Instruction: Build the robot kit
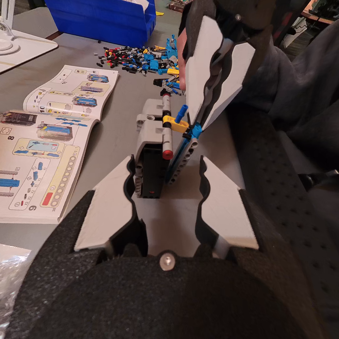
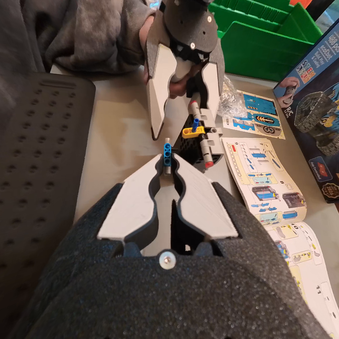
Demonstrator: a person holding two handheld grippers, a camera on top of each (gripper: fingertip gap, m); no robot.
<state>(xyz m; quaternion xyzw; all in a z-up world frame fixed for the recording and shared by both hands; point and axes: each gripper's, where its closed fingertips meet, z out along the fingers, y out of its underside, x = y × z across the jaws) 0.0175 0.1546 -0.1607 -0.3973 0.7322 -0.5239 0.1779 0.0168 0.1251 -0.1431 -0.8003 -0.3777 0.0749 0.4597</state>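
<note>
An open instruction booklet (image 1: 55, 139) lies toward the surface's (image 1: 117, 139) left edge, loose bricks (image 1: 139, 58) and a blue bin (image 1: 102, 20) toward its far edge. My left claw (image 1: 167, 161) gapes wide around the near end of the black-and-grey block (image 1: 154, 146). My right claw (image 2: 167, 157), reaching down from the right, pinches the blue-and-grey beam (image 2: 167, 156) leaning lengthwise against the block's right side.

- A hobby or lab workbench: grey surface (image 1: 117, 139) strewn with loose building-kit parts (image 1: 139, 58) at 12 o'clock.
- Open instruction booklet (image 1: 55, 139) at 9 o'clock; blue storage bin (image 1: 102, 20), green bins (image 2: 260, 45), kit box (image 2: 311, 113).
</note>
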